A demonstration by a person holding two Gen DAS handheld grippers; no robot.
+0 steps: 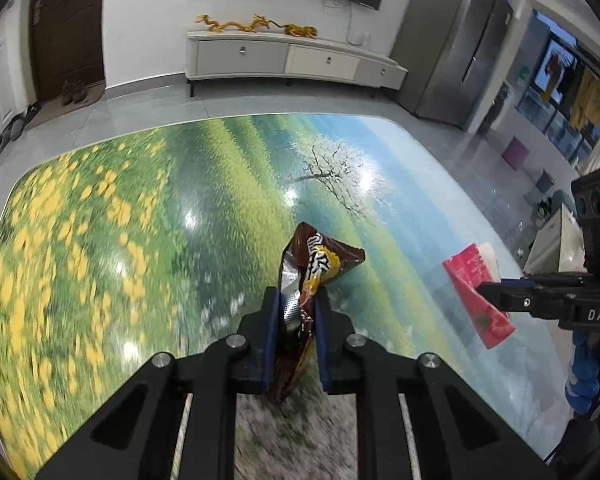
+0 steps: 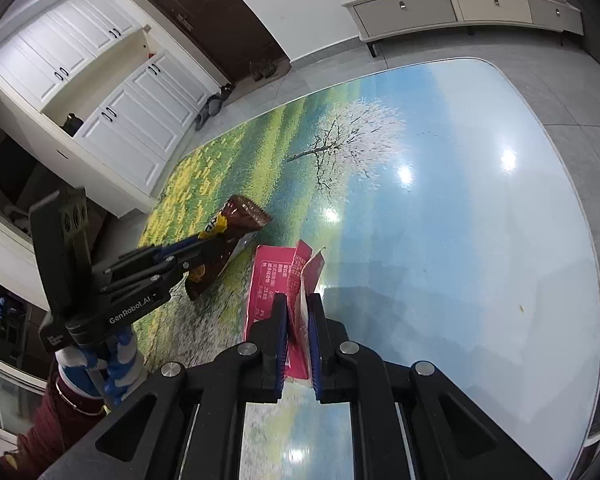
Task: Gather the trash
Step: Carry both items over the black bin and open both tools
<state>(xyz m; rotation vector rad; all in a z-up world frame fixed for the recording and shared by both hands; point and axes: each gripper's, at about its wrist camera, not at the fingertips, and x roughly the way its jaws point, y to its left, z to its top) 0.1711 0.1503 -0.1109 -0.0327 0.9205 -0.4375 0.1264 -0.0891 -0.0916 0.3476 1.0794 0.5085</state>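
The left gripper [image 1: 296, 316] is closed on a crumpled brown snack wrapper [image 1: 319, 264], which sticks out ahead of its blue pads above the landscape-printed bench [image 1: 100, 220]. To its right, the right gripper [image 2: 298, 320] is clamped on a torn pink carton [image 2: 276, 276], held upright between its fingers. The two grippers hang near each other, the wrapper and carton apart, both over the bench.

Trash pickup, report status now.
Left claw shut on brown snack wrapper. Right claw shut on pink carton. Both pieces held over the table. No bin in view.
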